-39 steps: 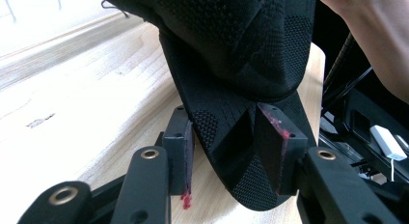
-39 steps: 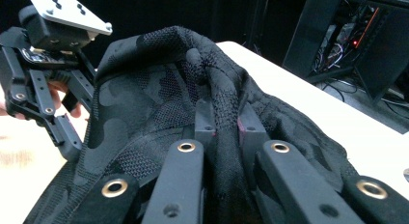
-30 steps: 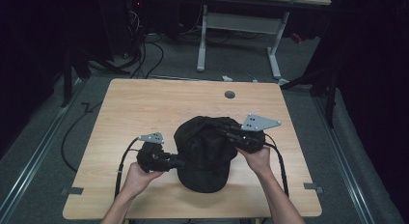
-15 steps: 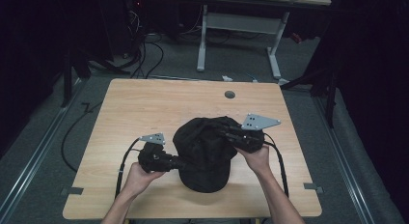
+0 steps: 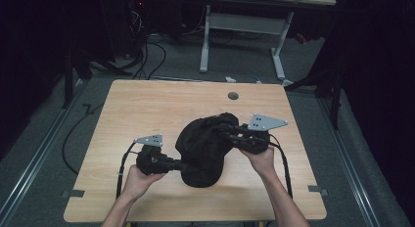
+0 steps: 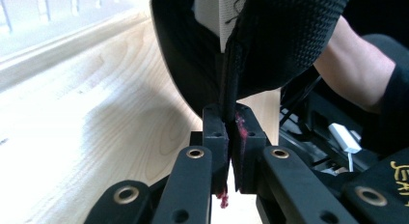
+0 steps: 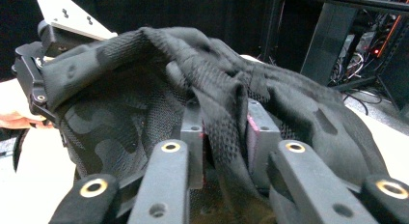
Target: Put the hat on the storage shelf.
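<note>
A black mesh cap (image 5: 203,144) lies crumpled on the wooden table (image 5: 161,104) between my two grippers. My left gripper (image 5: 183,164) reaches in from the left. Its jaws have just been closing and are now shut on the cap's seamed edge (image 6: 230,79), which runs down into the left gripper (image 6: 230,115). My right gripper (image 5: 222,130) comes in from the right at the cap's upper side. Its jaws have just been opening, and a fold of mesh (image 7: 224,108) still stands between the parted pads of the right gripper (image 7: 224,122). The cap (image 7: 120,113) hides the tabletop beyond.
A small round grommet (image 5: 233,96) sits near the table's far edge. Behind the table stand a white desk frame (image 5: 242,31) and loose cables on the floor (image 5: 147,46). The other hand's gripper with its grey plate (image 7: 67,16) is at the cap's far side.
Both hands keep their places. The cap has bunched slightly differently between the two grippers.
</note>
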The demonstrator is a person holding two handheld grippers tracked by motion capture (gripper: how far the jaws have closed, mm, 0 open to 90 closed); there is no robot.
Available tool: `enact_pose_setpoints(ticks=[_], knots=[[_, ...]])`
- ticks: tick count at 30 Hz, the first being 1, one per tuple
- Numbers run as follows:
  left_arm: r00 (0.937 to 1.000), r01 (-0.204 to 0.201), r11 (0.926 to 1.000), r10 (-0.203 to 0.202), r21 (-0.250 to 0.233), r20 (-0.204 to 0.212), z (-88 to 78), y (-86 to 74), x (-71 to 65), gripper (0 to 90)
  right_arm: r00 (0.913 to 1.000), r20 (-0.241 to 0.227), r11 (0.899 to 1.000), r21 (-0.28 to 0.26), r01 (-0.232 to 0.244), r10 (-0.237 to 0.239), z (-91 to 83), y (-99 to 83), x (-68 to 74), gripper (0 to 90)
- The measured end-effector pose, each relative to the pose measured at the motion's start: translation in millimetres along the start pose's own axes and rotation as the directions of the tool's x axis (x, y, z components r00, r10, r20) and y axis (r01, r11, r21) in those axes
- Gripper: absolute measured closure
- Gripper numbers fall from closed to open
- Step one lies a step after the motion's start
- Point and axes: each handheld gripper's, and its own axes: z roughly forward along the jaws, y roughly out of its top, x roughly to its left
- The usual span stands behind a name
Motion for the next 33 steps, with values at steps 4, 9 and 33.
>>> enact_pose_setpoints(ticks=[4,9,33], knots=[[0.9996,-0.023,0.9997,0.023,-0.005,-0.013,-2.9,6.1,-5.4,86.3,0.9998,0.003,1.0,-0.013,-0.019,0.019,-2.5,0.5,-2.4,66.9],[0.9988,-0.034,0.999,0.033,-0.028,-0.037,-7.1,7.8,-8.4,86.6,0.9979,0.005,0.998,-0.012,-0.064,0.064,-7.8,0.0,-8.4,54.0],[0.9895,-0.031,0.9863,0.007,-0.162,-0.144,-32.3,6.0,-7.7,86.8,0.9879,0.1,0.993,0.012,-0.121,0.119,-35.5,-12.3,-12.0,34.9]])
